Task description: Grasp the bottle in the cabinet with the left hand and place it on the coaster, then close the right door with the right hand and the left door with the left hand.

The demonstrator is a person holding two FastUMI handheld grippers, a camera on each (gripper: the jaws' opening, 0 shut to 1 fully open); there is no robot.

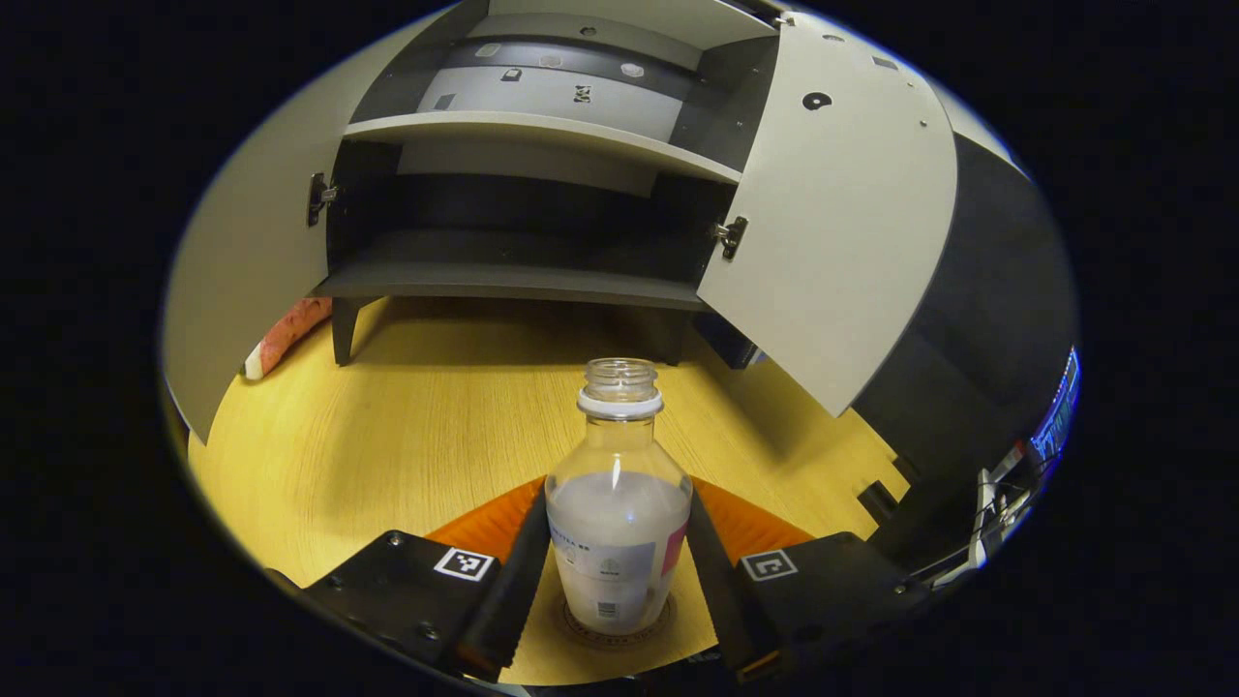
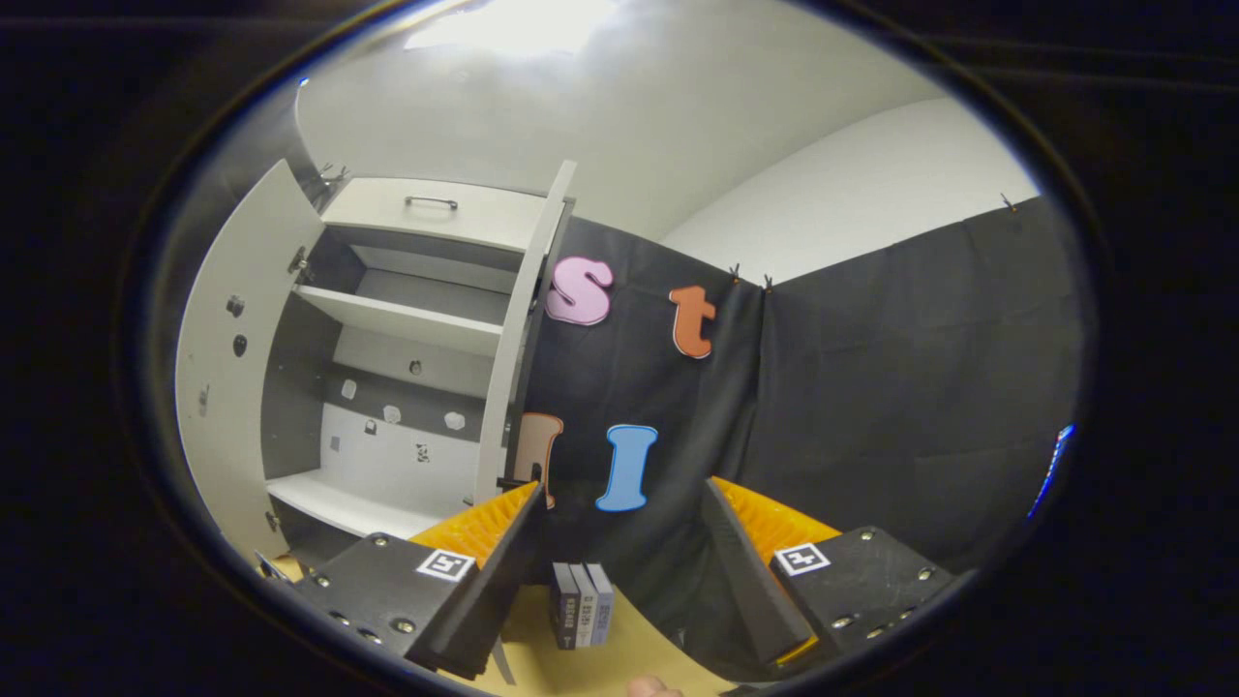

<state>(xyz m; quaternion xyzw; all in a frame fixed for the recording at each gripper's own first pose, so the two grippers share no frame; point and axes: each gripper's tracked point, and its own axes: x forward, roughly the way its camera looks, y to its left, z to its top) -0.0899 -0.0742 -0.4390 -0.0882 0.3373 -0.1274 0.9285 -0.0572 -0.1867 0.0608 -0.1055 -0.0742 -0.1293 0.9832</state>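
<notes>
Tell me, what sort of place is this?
Probably a staged recording booth, not a real home: a small grey cabinet with both doors open stands on a wooden table, black cloth hangs as walls, and a bottle sits between handheld gripper fingers.

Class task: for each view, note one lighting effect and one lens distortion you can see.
Left gripper view: a small glare streak on the bottle; the cabinet shelf bows into a curve, and the space under it lies in deep shadow. Right gripper view: a blown-out bright patch on the ceiling; the open left door bends with the fisheye.
</notes>
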